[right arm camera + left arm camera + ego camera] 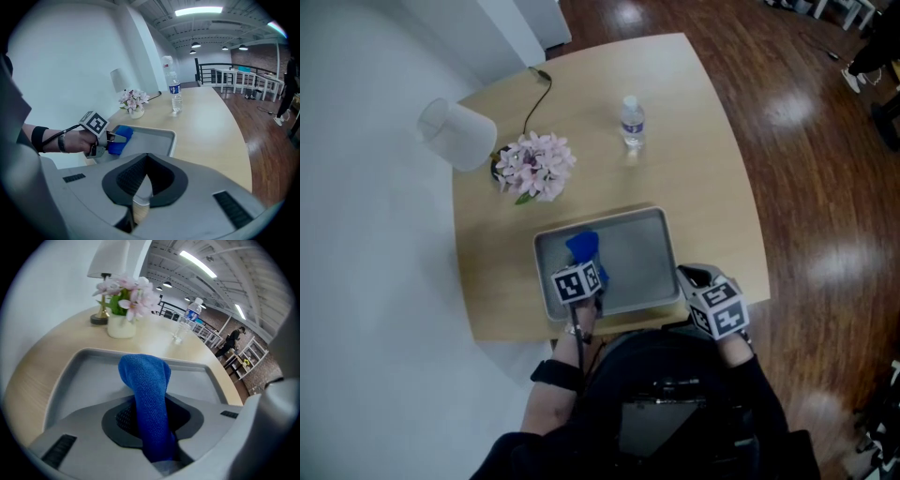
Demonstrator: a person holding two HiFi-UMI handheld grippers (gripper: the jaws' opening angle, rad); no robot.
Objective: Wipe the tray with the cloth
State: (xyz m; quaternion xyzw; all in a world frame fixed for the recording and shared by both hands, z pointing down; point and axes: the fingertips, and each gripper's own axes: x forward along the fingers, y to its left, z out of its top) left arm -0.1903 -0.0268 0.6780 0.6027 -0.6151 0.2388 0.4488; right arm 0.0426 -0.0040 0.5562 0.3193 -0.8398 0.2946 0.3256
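A grey metal tray [639, 255] lies near the front edge of the round wooden table [703, 178]. My left gripper [589, 264] is shut on a blue cloth [582, 245], which hangs from the jaws onto the tray's left part. In the left gripper view the cloth [146, 380] bulges forward over the tray floor [89, 376]. My right gripper [692, 279] sits at the tray's front right corner. In its own view the right gripper [140, 197] has its pads pinched on the tray's rim [161, 135], and the left gripper [117, 138] with the cloth [122, 133] shows beyond.
A pot of pink flowers [534, 167] and a white lamp [455, 133] stand at the table's far left. A water bottle [632, 122] stands at the far middle. Wooden floor [825, 187] lies beyond the table's right edge.
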